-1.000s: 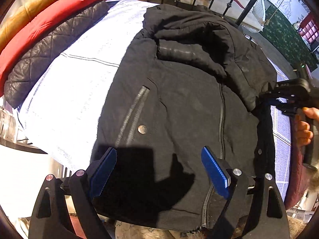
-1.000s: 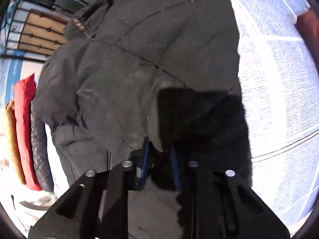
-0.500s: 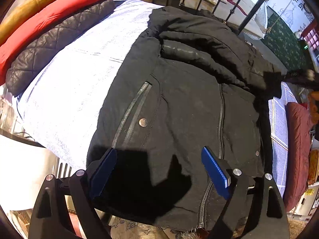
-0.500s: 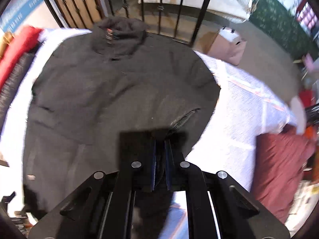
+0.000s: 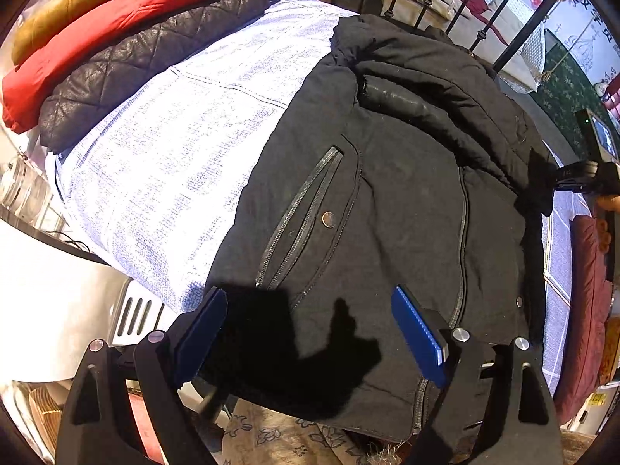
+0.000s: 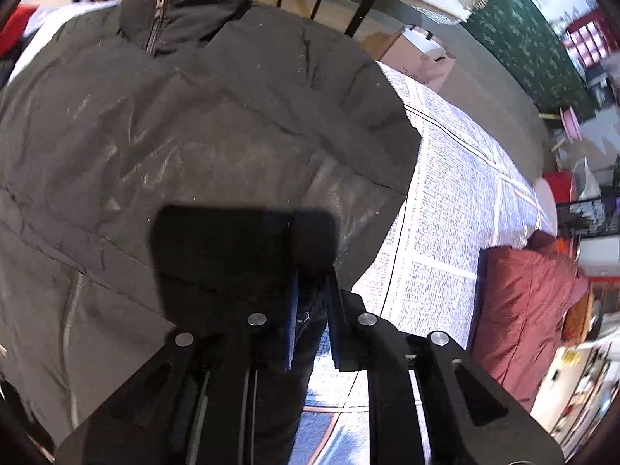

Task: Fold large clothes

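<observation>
Left gripper [image 5: 310,333] jaws wide, pointing down, right gripper [image 6: 312,310] jaws just opening slightly

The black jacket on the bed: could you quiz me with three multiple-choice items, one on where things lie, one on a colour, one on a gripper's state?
1. Where is the black jacket?
A. hanging on the rail
B. spread on the pale bedsheet
C. on the floor

2. What colour is the folded garment between the mustard one and the black quilted one?
A. red
B. green
C. white

3. How does the left gripper stand?
A. shut on a sleeve
B. shut, holding nothing
C. open over the jacket's hem

Answers:
1 B, the sheet shows on both sides of it.
2 A, a red band lies there.
3 C, its blue pads stand far apart.
</observation>
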Motion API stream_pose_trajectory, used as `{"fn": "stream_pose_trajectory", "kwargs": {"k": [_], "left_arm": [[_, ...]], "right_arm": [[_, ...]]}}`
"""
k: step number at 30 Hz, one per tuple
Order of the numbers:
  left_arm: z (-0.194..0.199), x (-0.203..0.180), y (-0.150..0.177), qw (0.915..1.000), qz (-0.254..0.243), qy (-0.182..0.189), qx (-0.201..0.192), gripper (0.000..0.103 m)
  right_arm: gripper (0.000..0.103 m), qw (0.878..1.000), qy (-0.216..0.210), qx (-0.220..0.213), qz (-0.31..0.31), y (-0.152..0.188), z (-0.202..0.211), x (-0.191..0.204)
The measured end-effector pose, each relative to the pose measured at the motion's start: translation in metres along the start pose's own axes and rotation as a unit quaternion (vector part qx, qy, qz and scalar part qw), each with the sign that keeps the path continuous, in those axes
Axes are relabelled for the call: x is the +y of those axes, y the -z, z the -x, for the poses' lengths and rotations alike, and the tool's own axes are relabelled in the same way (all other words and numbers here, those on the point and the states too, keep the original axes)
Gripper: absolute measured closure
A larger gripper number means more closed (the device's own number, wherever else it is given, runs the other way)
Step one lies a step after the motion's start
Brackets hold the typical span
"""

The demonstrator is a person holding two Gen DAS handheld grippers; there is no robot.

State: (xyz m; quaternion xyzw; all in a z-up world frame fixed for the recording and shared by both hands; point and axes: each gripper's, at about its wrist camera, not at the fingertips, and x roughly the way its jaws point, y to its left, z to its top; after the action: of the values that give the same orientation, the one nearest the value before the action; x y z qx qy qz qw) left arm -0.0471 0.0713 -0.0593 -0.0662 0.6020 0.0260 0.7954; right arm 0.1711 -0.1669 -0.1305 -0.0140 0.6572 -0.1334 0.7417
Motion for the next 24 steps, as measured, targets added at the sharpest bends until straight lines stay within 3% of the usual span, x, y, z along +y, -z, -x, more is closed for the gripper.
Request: {"fn": "stream_pose_trajectory", "kwargs": {"k": [1,3,4,14,19,22,24], "left_arm": [[0.000,0.000,0.000,1.0000,-0.002,-0.001,0.000,0.018],[-0.001,-0.001,-0.002,1.0000,-0.007,-0.002,0.000,0.018],[-0.001,-0.002,-0.003,0.9999,-0.010,-0.001,0.000,0.018],[-0.011,-0.016,-0.021,0.9981,-0.058,-0.019,-0.005,0.018],[-0.019,-0.025,-0.042,0.9950,-0.095,-0.021,-0.018,0.019],[-0.026,-0.031,-0.062,0.9910,-0.128,-0.023,-0.034,0.021],[-0.035,-0.036,-0.079,0.9877,-0.149,-0.027,-0.038,0.029]], "right_arm": [[0.079,1.000,-0.003,0.001,-0.008,0.001,0.002,-0.004],[0.048,0.999,-0.008,0.002,-0.037,0.004,0.005,-0.015],[0.044,0.999,-0.012,0.001,-0.049,0.007,0.006,-0.019],[0.043,0.990,-0.053,-0.021,-0.132,0.031,0.037,-0.049],[0.043,0.980,-0.150,-0.026,-0.127,0.044,0.047,-0.028],[0.043,0.977,-0.182,-0.020,-0.106,0.055,0.054,-0.005],[0.043,0.976,-0.195,-0.015,-0.100,0.065,0.054,0.007]]}}
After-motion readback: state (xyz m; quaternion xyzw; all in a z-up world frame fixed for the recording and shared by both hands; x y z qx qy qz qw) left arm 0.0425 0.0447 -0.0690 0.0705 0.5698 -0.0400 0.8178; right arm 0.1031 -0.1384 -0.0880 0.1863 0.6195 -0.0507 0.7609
